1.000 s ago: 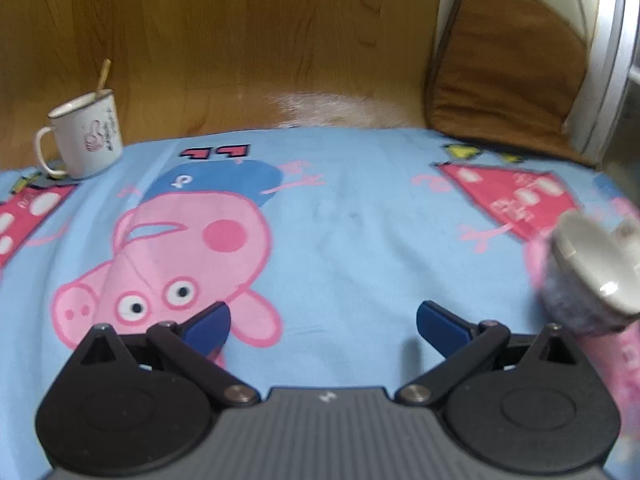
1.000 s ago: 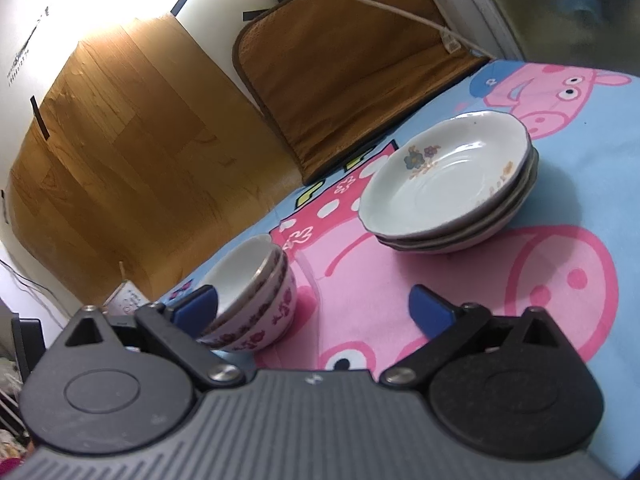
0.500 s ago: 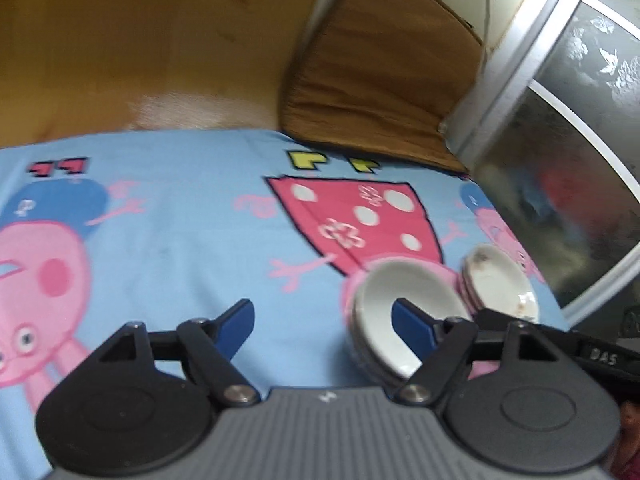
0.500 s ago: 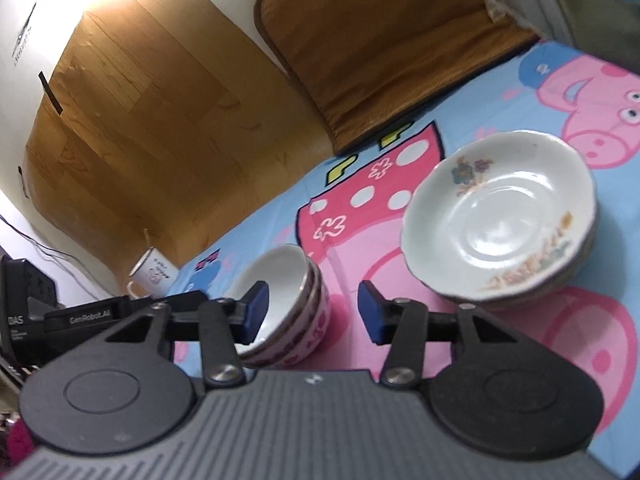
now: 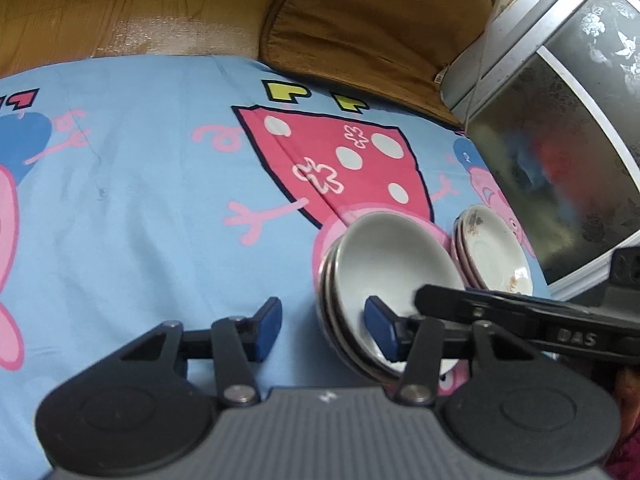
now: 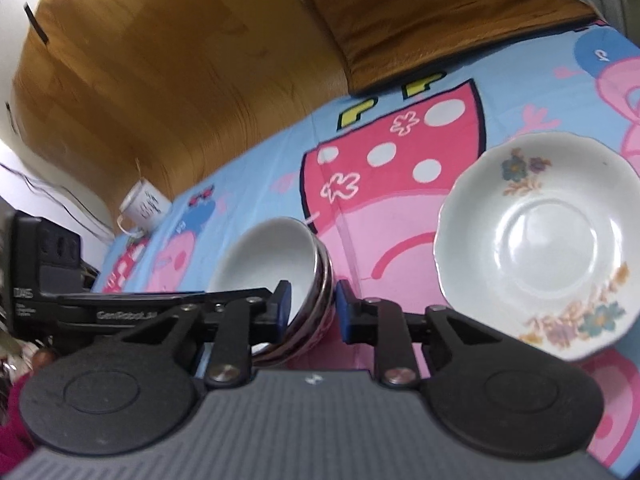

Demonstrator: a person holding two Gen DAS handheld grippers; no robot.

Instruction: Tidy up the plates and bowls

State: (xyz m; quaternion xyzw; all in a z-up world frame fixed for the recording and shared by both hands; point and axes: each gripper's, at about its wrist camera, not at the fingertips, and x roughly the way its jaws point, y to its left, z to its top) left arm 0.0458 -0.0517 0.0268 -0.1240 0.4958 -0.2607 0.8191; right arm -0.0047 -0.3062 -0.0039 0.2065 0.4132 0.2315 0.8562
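A stack of white bowls point(image 5: 396, 264) with floral outsides sits on the cartoon cloth; it also shows in the right wrist view point(image 6: 264, 264). A stack of white flowered plates point(image 6: 540, 248) lies to its right, seen small in the left wrist view point(image 5: 494, 248). My left gripper point(image 5: 324, 328) is open, its jaws straddling the stack's left rim. My right gripper point(image 6: 310, 310) has its jaws narrowly apart on either side of the stack's right rim; whether the pads touch is unclear. The right gripper's body point(image 5: 560, 328) shows in the left view.
A white mug point(image 6: 146, 206) with a spoon stands far left by the wooden wall point(image 6: 160, 60). A brown cushion point(image 5: 372, 28) leans at the back. A glass door with a metal frame point(image 5: 560, 100) borders the right side.
Both grippers have closed in on the bowl stack from opposite sides. The right gripper's jaws have narrowed around the rim. The left gripper swung right from the mug side.
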